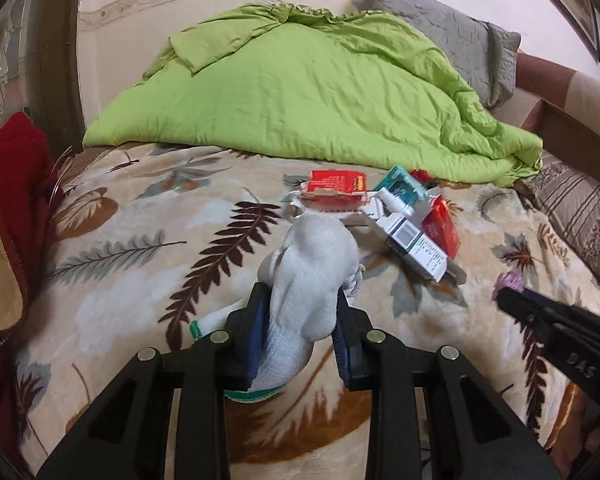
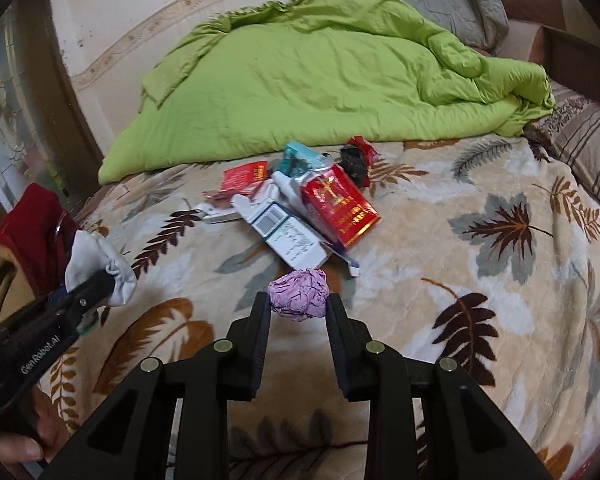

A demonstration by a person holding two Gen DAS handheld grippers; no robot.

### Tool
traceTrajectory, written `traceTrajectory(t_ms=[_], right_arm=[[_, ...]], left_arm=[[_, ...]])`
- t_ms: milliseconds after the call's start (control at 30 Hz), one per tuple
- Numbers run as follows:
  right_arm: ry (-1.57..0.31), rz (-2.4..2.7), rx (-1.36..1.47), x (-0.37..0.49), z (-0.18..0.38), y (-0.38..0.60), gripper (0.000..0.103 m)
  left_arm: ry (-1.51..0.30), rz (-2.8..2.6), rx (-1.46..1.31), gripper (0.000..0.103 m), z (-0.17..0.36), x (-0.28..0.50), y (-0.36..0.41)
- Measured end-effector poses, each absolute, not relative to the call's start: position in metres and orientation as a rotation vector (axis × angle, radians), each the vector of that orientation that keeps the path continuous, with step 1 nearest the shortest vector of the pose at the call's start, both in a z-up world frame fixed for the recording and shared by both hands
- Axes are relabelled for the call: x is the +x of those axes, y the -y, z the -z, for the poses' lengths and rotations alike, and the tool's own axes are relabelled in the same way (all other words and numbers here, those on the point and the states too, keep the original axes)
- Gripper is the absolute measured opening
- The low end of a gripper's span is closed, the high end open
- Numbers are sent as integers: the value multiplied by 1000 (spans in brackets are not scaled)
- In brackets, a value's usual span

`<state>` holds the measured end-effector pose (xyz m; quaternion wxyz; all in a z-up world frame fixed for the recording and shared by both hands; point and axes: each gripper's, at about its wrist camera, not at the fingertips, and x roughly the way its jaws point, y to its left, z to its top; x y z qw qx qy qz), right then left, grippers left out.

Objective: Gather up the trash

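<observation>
Left gripper (image 1: 300, 300) fingers clamp a white sock (image 1: 312, 276); right gripper (image 2: 298, 304) fingers clamp a purple paper ball (image 2: 299, 294). Both are above the bed (image 2: 480, 280), near the box pile (image 2: 300, 216).

Soft even daylight, faint shadows, slight motion blur; strong fisheye bending, dark vignette at corners.

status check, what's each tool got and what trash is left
Left tool shut on white sock. Right tool shut on purple paper wad. Box pile on bed, path clear.
</observation>
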<state>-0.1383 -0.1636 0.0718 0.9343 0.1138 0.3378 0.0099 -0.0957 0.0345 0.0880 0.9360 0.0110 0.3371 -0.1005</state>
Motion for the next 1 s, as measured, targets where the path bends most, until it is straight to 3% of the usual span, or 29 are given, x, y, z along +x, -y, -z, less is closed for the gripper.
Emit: traceTrajectory(t_ms=[1000], right_arm=[[-704,-18,226,-130,-67,162,30]], left_arm=[[-643,162,129,29,-78,-100,-21]])
